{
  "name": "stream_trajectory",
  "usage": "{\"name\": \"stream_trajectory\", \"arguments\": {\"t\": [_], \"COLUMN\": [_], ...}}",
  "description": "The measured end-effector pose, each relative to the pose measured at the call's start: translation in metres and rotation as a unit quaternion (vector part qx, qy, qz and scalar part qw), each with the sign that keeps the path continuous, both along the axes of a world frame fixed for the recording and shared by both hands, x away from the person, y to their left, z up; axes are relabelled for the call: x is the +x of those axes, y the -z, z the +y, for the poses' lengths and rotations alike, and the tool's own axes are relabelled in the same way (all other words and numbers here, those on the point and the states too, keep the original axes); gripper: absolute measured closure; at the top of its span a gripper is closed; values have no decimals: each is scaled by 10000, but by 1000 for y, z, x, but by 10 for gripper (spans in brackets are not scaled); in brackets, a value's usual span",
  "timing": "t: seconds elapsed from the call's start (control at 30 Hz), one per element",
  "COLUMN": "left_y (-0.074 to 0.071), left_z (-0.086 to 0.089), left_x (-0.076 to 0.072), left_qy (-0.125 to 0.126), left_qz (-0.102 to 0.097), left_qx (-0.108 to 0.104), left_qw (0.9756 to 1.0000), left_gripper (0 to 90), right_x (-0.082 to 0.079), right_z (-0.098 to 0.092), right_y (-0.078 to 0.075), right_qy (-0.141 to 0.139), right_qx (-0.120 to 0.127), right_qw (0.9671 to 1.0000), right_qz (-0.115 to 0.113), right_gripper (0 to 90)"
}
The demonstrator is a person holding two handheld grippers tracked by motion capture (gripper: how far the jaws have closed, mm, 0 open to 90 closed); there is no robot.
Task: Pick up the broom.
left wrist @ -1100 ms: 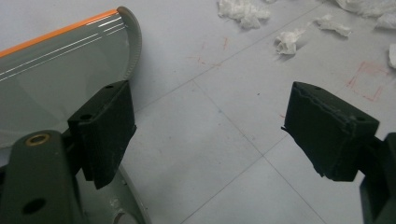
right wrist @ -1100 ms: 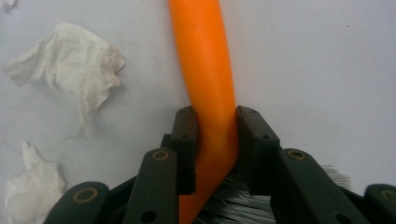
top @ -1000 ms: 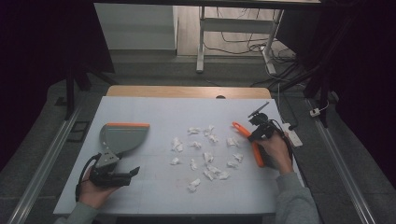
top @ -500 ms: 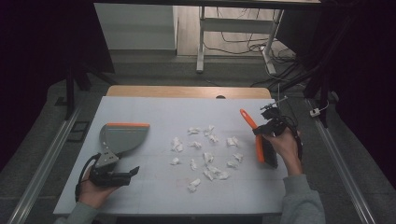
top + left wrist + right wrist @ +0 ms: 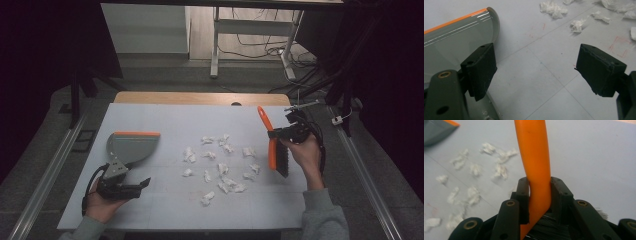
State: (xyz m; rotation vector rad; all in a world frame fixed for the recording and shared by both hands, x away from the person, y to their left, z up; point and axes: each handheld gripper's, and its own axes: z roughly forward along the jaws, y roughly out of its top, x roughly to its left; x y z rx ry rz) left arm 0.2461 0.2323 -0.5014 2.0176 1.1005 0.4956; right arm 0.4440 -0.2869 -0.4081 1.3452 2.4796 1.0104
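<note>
An orange-handled brush (image 5: 272, 150) with black bristles hangs above the table's right side, handle tip up. My right gripper (image 5: 279, 134) is shut on its handle; in the right gripper view the two jaws pinch the orange handle (image 5: 536, 165) just above the bristles (image 5: 549, 225). A grey dustpan (image 5: 131, 146) with an orange lip lies at the left. My left gripper (image 5: 134, 183) rests just in front of it, open, nothing between its jaws. In the left gripper view, the dustpan (image 5: 454, 40) lies by the left jaw. Several crumpled white paper scraps (image 5: 220, 165) lie mid-table.
The scraps (image 5: 474, 170) spread between dustpan and brush, with bare white tabletop (image 5: 200, 120) behind them. The table's wooden far edge (image 5: 200, 97) borders a dark floor with a white frame and cables beyond. Metal rails run along both sides.
My right hand has lifted the brush off the table and carried it rightward, tilting it more upright. The left gripper, dustpan and scraps have stayed put.
</note>
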Motion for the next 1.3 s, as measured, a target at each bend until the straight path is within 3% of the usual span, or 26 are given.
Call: {"name": "stream_trajectory", "arguments": {"t": [0.1,0.2,0.4,0.63,0.8,1.3], "left_y": [-1,-2,-6,-11,-19,-36], "left_z": [-3,-7,-14,-29,-45,-105], "left_x": [0,1,3,7,9,30], "left_qy": [41,84,179,345,512,1018], "left_qz": [-26,-48,-121,-173,-331,-389], "left_qx": [4,26,16,13,-69,-229], "left_qw": [10000,10000,9998,9993,9981,9938], "left_gripper": [178,178,178,178,183,187], "right_x": [-4,-7,-11,-19,-24,-33], "right_z": [6,14,28,51,64,105], "right_y": [-4,-7,-10,-15,-19,-16], "right_qy": [74,38,-71,-220,-295,-493], "right_qx": [129,418,506,799,1115,1493], "right_qw": [9999,9990,9984,9958,9922,9858], "right_qz": [-73,-148,-247,-397,-465,-586], "right_gripper": [703,703,704,703,704,703]}}
